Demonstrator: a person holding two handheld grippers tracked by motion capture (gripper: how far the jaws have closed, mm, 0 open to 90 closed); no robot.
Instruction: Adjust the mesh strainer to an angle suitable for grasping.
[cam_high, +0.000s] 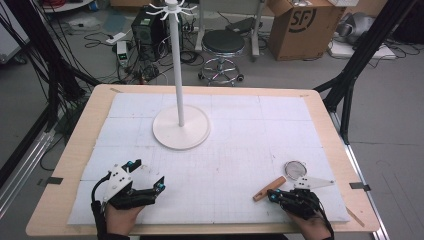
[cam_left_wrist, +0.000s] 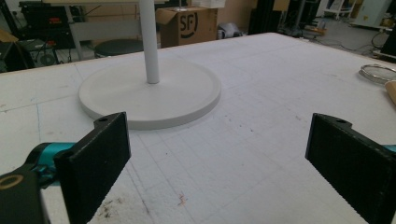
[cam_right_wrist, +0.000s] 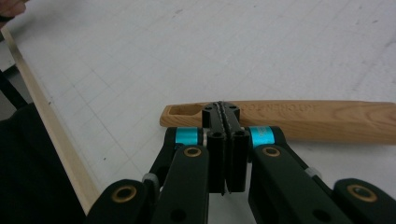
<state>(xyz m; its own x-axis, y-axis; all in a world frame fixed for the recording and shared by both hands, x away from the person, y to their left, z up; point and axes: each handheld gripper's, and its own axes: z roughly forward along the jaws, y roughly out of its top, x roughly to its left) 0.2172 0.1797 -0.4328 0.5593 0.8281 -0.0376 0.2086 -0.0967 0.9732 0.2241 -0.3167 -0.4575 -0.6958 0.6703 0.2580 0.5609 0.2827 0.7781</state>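
White gridded foam covers your wooden table (cam_high: 75, 150), and beyond its far edge the floor holds a black stool (cam_high: 223, 44), a cardboard box (cam_high: 300, 25) and loose cables. Take the white stand (cam_high: 181, 127) as your landmark: its round base sits on the foam toward the far middle of the table, with the thin pole rising straight up from it to a ring of hooks at the top. Your left gripper (cam_high: 145, 177) rests on the foam well apart from the stand's base, on the near left side, and its two black jaws are spread wide with nothing between them; in the left gripper view they frame bare foam with the base straight ahead. Your right gripper (cam_high: 274, 195) lies on the near right side, also well apart from the stand, and its jaws are pressed tightly together, pinching nothing. Their tips sit just at the near edge of the wooden handle (cam_right_wrist: 299, 116), close to the end with the slot cut into it; whether they touch the wood you cannot tell. That handle belongs to a small strainer (cam_high: 295, 169) lying flat on the foam, its round mesh bowl farther from you than the handle, off to the right of the stand.
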